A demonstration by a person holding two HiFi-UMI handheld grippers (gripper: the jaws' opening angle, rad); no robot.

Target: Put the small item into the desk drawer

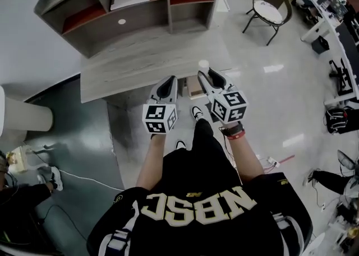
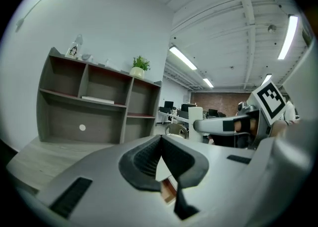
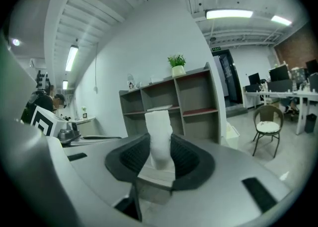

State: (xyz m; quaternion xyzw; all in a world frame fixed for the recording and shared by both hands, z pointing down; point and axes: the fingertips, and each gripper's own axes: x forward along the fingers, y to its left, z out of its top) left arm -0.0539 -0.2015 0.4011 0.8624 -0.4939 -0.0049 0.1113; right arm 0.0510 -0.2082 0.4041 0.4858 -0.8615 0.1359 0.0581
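Note:
The small item is a white cylinder (image 1: 203,64), upright between the pads of my right gripper (image 1: 206,72), which is shut on it above the desk's front edge. In the right gripper view the cylinder (image 3: 159,136) fills the gap between the dark pads (image 3: 133,157). My left gripper (image 1: 168,79) hovers just to the left, shut with nothing in it; its tips meet in the left gripper view (image 2: 161,139). Between and below the two grippers lies a small open drawer (image 1: 194,88) with a brown inside, partly hidden by them.
The grey wooden desk (image 1: 134,64) runs left from the grippers. A shelf unit (image 1: 134,3) with papers stands behind it. A chair (image 1: 269,5) is at the far right, on a glossy floor. Cables lie on the floor at the left.

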